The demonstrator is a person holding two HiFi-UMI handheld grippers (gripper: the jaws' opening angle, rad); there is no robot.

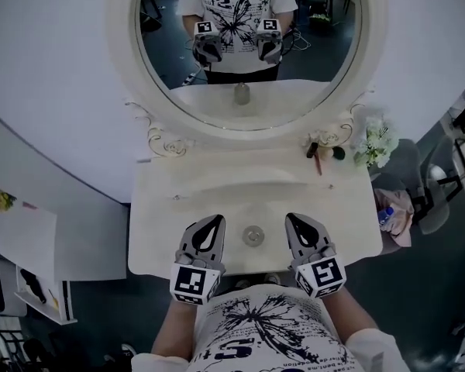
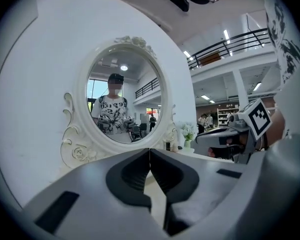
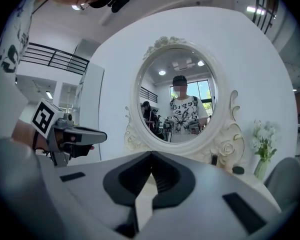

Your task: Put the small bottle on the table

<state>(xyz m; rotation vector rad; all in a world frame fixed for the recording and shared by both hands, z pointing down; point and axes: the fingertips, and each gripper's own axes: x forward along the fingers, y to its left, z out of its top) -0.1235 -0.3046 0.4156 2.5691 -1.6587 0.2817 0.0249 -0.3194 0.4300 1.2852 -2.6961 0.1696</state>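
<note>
- White dressing table with a curved top [image 1: 159, 223]: stands against a white wall. An oval mirror in an ornate white frame [image 1: 120, 60] rises from its rear edge.
- Left gripper, grey with black pads and a marker cube [image 1: 214, 222]: held over the front of the table, left of centre, pointing towards the mirror. Its own view shows the jaws fully together, pad against pad, with nothing between them.
- Small greyish bottle with a round cap [image 1: 253, 236]: stands upright on the tabletop near the front edge, between the two grippers. Neither gripper touches it. Its reflection shows low in the mirror.
- Right gripper, of the same grey build [image 1: 293, 220]: held over the front of the table, right of centre, level with the left gripper and also pointing at the mirror. Its own view shows the jaws closed tight on each other and empty.
- Small dark items [image 1: 325, 152]: lie at the right foot of the mirror frame, too small to identify.
- White flowers in a pale vase [image 1: 377, 142]: stand at the table's right rear corner.
- Grey chair [image 1: 407, 169]: stands just beside the table's right end, with a pink cloth [image 1: 399, 206] on the seat.
</note>
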